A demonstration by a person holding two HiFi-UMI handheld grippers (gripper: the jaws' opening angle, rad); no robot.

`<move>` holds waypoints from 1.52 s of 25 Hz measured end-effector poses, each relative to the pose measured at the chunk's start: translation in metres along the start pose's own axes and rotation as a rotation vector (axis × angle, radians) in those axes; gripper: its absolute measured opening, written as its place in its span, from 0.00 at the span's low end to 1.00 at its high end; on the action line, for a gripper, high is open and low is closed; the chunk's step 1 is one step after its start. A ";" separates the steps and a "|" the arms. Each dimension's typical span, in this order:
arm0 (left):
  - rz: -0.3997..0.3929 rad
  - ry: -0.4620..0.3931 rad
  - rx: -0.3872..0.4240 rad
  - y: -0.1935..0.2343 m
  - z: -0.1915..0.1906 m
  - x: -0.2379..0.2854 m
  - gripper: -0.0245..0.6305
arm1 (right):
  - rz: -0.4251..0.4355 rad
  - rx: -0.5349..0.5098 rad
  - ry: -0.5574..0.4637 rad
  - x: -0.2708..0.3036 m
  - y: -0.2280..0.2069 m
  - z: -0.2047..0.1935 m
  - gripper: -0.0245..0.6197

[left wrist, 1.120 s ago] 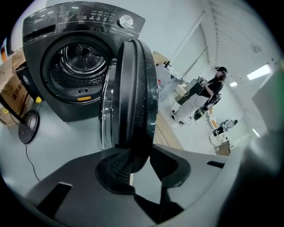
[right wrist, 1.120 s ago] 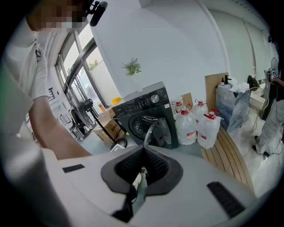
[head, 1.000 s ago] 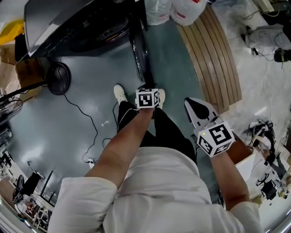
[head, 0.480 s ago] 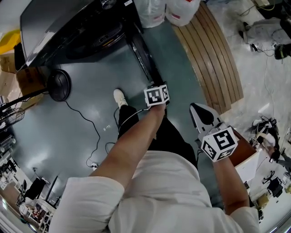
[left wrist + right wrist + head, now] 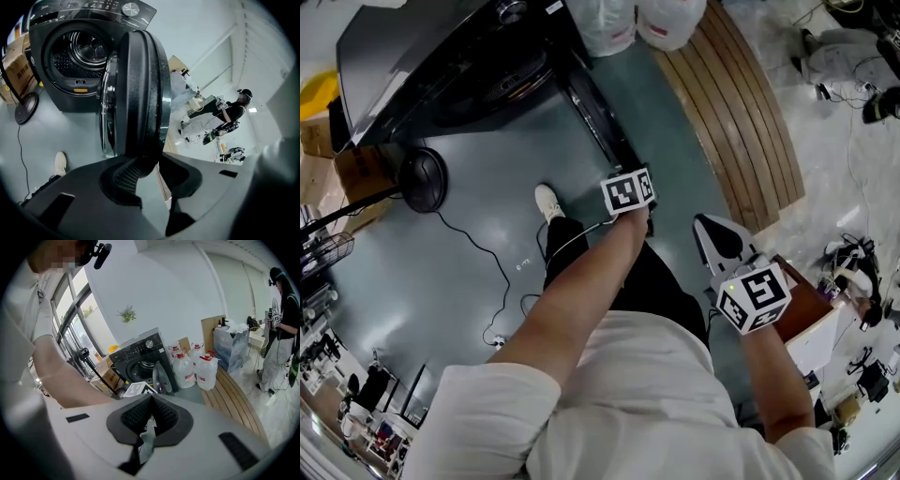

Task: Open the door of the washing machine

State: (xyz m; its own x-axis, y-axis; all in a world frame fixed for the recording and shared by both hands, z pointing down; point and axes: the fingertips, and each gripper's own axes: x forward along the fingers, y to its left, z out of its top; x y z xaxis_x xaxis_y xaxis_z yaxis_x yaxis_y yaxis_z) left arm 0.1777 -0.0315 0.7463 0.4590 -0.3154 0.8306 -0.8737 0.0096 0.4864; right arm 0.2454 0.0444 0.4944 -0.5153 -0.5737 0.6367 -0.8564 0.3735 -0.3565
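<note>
Straddling the open washing machine door [image 5: 140, 84] at 12 o'clock, the left claw [image 5: 146, 164] is spread, the right claw [image 5: 150, 401] pressed together.

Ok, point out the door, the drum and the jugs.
door [image 5: 140, 84], left gripper view, dark outer rim.
drum [image 5: 86, 47], left gripper view, inside back wall.
jugs [image 5: 206, 373], right gripper view, right jug's body.
</note>
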 end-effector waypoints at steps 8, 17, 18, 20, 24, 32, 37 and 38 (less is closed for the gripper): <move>0.015 0.006 -0.018 -0.001 0.000 0.000 0.24 | 0.000 0.003 0.005 -0.001 -0.007 0.001 0.05; 0.002 0.014 0.000 -0.005 0.000 -0.013 0.30 | 0.023 -0.018 -0.003 0.003 -0.008 0.008 0.06; -0.008 0.012 0.004 -0.007 -0.001 -0.018 0.30 | 0.027 -0.023 -0.003 0.004 -0.007 0.009 0.06; -0.028 0.008 0.008 -0.012 -0.001 -0.027 0.30 | 0.036 -0.032 -0.003 0.005 -0.005 0.012 0.06; -0.072 0.000 -0.012 -0.014 0.001 -0.051 0.30 | 0.059 -0.061 -0.013 0.011 0.001 0.021 0.06; -0.198 -0.124 0.131 -0.024 0.036 -0.141 0.21 | 0.128 -0.141 -0.039 0.018 0.018 0.045 0.05; -0.240 -0.265 0.244 -0.034 0.063 -0.221 0.13 | 0.176 -0.189 -0.057 0.016 0.028 0.066 0.05; -0.247 -0.297 0.270 -0.037 0.068 -0.238 0.11 | 0.188 -0.199 -0.060 0.015 0.030 0.071 0.05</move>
State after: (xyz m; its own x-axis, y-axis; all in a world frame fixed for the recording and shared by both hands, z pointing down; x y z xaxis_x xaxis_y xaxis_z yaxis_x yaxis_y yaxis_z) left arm 0.0893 -0.0215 0.5119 0.6264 -0.5358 0.5661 -0.7731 -0.3346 0.5389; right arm 0.2093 -0.0042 0.4447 -0.6710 -0.5206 0.5280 -0.7249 0.6103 -0.3195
